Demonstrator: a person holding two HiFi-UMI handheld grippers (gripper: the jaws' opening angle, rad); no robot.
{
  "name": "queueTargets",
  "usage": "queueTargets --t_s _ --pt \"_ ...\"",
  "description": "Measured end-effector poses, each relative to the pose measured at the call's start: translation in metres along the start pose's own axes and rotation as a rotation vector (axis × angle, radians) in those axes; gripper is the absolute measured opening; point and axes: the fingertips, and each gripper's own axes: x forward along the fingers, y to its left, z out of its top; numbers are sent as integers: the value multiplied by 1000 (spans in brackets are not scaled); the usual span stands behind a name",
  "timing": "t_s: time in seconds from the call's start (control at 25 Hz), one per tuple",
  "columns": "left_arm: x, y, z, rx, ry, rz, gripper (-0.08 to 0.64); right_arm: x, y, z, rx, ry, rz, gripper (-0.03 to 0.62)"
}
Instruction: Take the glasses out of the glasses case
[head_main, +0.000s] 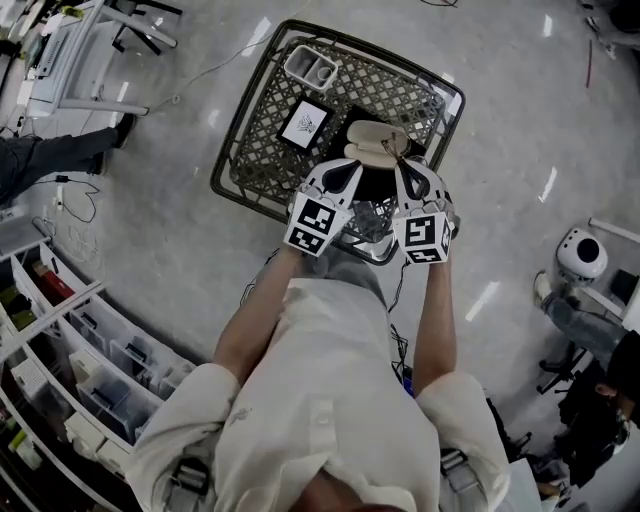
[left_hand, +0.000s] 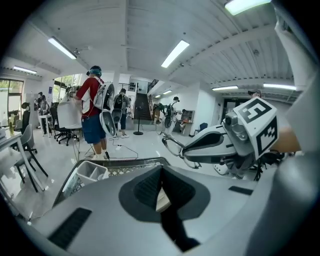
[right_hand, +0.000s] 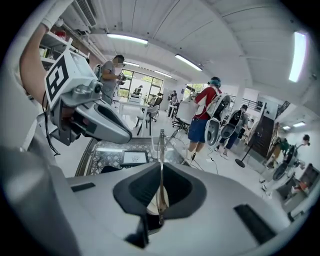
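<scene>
Right gripper (right_hand: 161, 186): fingers (right_hand: 137, 187) together, clamped on the glasses (right_hand: 161, 147). The thin metal temple runs straight up the seam between the dark ribbed pads. A clear, thin-rimmed lens sits just past the tips, seen nearly edge-on.

In the left gripper view, the same glasses (left_hand: 173, 148) stick out from the right gripper's (left_hand: 189, 148) tips. Slim dark frame, rounded lenses, nothing else touching them.

Left gripper (left_hand: 161, 185): fingers together, pinching a thin beige edge. Only a small wedge shows deep between the pads, and it looks like the wall of the glasses case (left_hand: 162, 201).

Head view: left gripper (head_main: 348, 168) and right gripper (head_main: 402, 165) are side by side, tips close together. The glasses case (head_main: 372, 135) is right at both sets of tips. It is smooth, beige and rounded, and looks open with two oval halves showing. I can't tell whether it rests on the mesh.

The tabletop (head_main: 255, 150) is a metal lattice with a dark tubular frame and rounded corners.

Beyond the fingers, past the case, lies a flat black-framed card (head_main: 305, 125) with a white face. Further out is a white tray (head_main: 310, 68), rectangular moulded plastic with compartments.
</scene>
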Motion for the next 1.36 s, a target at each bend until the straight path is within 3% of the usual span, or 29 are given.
queueTargets --t_s 0.44,0.88,1.36 --pt "-39 -19 53 88 -120 -33 12 -79 -12 54 220 -202 -134 18" --pt "-56 -40 78 148 -169 -59 12 -104 -11 72 198 -247 -156 18" --pt "-55 -57 77 155 -173 -58 12 -118 -2 62 206 -247 -150 18"
